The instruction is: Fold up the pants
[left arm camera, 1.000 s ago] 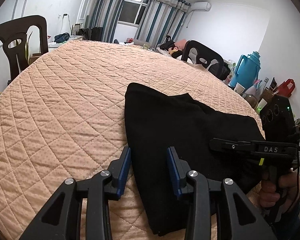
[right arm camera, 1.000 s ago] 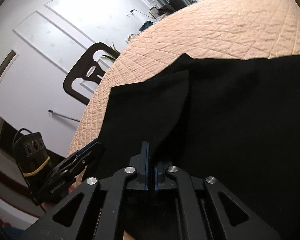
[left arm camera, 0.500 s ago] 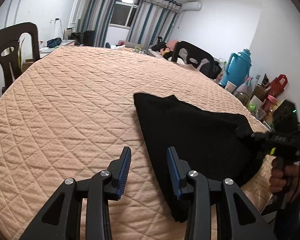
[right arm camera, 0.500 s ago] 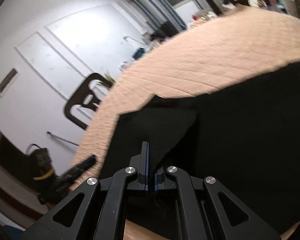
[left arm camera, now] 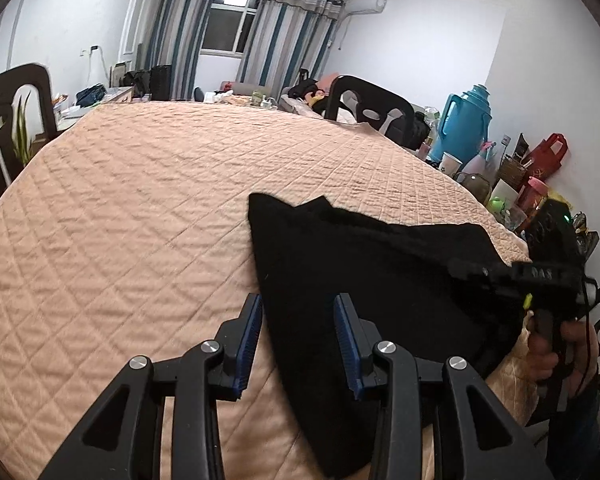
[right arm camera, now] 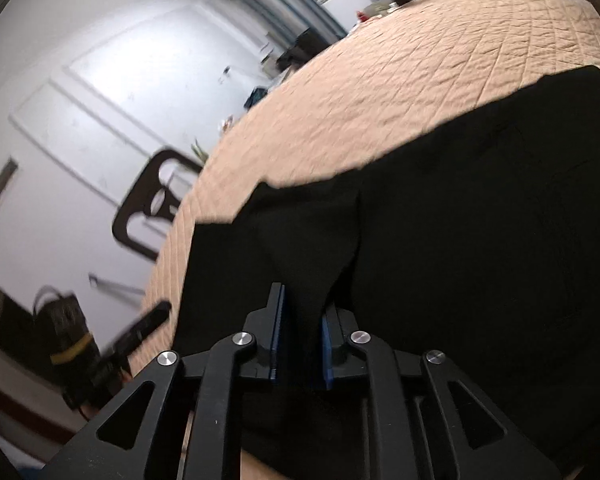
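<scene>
The black fabric pants (left arm camera: 364, 276) lie folded on the peach quilted cover (left arm camera: 140, 208) of a large table, toward its near right part in the left wrist view, one pointed corner reaching out toward the table's middle. In the right wrist view the same garment (right arm camera: 480, 248) fills the lower right, with a raised peak of cloth running down into the tool.

Right gripper (right arm camera: 300, 312): jaws are opening. A narrow tuck of the pants sits between the blue pads (right arm camera: 278, 332); a gap shows on either side of the cloth, so the pads no longer press it. In the left wrist view this black tool (left arm camera: 512, 276) reaches over the right edge of the garment, carried by a hand (left arm camera: 560, 340).

Left gripper (left arm camera: 298, 312): fingers released and spread, nothing clamped. It hangs over the near left edge of the pants; the edge of the cloth is seen through the gap between the fingers, and whether the tips touch it cannot be told.

Surroundings: dark wooden chairs (left arm camera: 4, 128) stand at the table's left side and far right side. A teal thermos jug (left arm camera: 464, 124) and a red bag (left arm camera: 548, 156) stand with other clutter against the white wall on the right. Striped curtains (left arm camera: 184, 40) flank a window at the far end.
</scene>
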The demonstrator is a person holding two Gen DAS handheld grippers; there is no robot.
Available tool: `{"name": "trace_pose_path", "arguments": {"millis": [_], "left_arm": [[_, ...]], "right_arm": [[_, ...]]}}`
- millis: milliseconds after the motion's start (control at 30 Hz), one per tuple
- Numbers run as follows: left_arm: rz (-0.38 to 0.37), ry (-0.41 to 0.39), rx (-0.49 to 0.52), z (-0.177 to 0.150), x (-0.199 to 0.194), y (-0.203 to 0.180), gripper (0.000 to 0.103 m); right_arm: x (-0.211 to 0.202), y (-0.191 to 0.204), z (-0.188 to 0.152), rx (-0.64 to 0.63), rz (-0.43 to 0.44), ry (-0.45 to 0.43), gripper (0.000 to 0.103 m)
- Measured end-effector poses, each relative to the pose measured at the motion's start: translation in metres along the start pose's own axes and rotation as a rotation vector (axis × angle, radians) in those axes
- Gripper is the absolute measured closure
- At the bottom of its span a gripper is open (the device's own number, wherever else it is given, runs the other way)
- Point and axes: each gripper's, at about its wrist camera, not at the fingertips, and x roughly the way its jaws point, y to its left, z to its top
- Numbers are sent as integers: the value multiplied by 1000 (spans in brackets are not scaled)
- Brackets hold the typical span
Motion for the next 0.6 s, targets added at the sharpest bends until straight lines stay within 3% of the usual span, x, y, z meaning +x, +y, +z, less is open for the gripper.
{"name": "trace_pose_path", "arguments": {"millis": [100, 233, 267, 333, 433, 500, 533, 600], "left_arm": [[-22, 4, 27, 9, 9, -9, 63], [-33, 35, 43, 16, 26, -14, 63], [-30, 47, 39, 17, 30, -14, 63], [-22, 68, 32, 20, 37, -12, 63], [-20, 118, 12, 16, 45, -7, 63], [-23, 114, 9, 15, 43, -6, 63], [-23, 114, 14, 14, 42, -7, 63], [-32, 112, 5, 12, 40, -5, 63]], "right_arm": [[14, -7, 17, 52, -13, 31, 86], [36, 1, 30, 25, -28, 77, 86], [38, 4, 33, 7, -35, 80, 92], [34, 15, 35, -42, -40, 48, 100], [22, 27, 35, -103, -29, -12, 100], [28, 20, 36, -112, -96, 4, 99], [29, 14, 35, -102, -180, 5, 98], [22, 10, 31, -110, -237, -26, 97]]}}
